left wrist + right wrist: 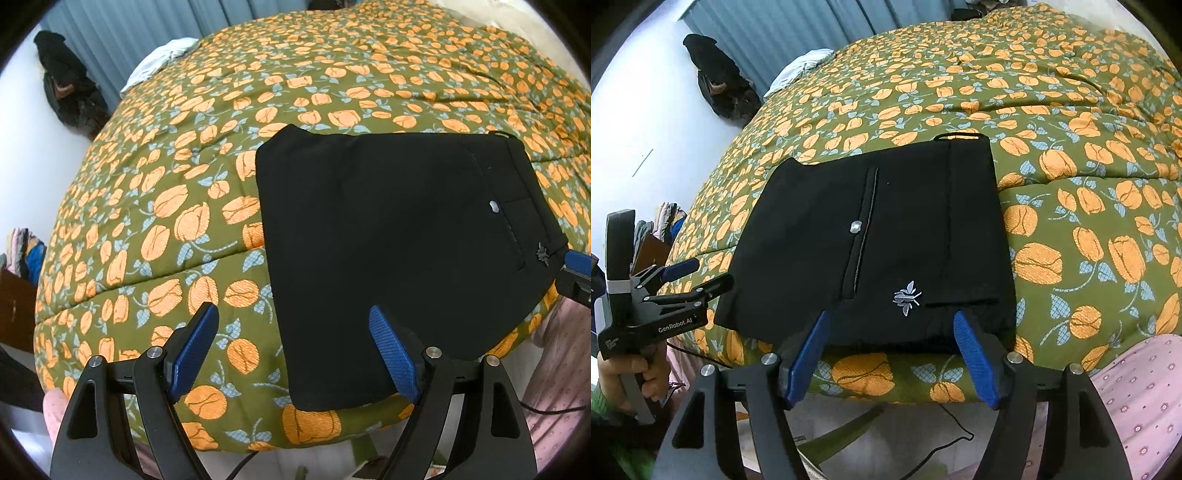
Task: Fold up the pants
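On the bed [1071, 110] near its front edge, the pants [879, 240] sit folded into a compact square, looks basically done. Left gripper [291, 354] and right gripper [892, 354] both hang spread wide, empty, probably backing off.

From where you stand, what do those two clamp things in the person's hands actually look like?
Each is matte black plastic with silver pivot screws and two ribbed blue finger pads. The left gripper, seen side-on from the right one, has a pistol-style handle, white "GenRobot.AI" lettering and a black cable trailing below. The hand on it shows a green sleeve.
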The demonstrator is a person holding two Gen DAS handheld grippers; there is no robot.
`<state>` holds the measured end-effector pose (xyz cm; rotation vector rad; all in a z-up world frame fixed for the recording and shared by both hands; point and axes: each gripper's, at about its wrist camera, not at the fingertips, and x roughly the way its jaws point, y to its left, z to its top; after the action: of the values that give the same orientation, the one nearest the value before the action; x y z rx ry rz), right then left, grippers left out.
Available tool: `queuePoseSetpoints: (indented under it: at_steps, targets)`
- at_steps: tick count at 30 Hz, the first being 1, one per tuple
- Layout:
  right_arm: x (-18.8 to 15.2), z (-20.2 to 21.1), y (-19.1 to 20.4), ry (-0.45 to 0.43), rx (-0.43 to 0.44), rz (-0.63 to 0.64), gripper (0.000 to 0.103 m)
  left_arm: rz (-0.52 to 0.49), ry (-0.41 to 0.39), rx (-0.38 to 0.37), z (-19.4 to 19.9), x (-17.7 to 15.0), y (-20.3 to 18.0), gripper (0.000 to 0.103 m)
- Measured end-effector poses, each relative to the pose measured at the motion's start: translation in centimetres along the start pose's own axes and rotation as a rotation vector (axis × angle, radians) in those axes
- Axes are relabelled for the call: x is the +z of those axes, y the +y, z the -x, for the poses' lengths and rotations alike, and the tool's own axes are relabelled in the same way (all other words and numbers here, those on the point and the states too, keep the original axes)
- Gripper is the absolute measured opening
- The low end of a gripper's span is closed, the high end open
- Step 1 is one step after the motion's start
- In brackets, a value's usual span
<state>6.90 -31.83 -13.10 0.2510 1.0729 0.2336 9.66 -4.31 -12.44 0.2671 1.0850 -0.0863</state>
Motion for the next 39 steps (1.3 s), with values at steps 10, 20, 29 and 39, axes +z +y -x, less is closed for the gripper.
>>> queuePoseSetpoints:
  at_steps: [10, 20, 29, 39]
  targets:
    - [-0.3, -0.2, 0.0, 0.003, 0.004, -0.003, 0.072, 0.0, -0.001, 0.005, 0.0, 0.0, 0.1, 0.085]
    - [0.0, 0.3, -0.5, -0.001, 0.066, -0.002, 0.073, -0.013, 0.002, 0.005, -0.4, 0.3, 1.4, 0.086]
    - [4.4, -0.8, -8.8, 0.069, 0.205, -0.137, 0.086, 0.166, 0.128, -0.374, -5.3, 0.3, 7.6, 0.087]
    - [4.9, -6.1, -6.8, 0.244, 0.299, -0.047, 0.049, 0.198, 0.173, -0.571, -6.9, 1.2, 4.1, 0.022]
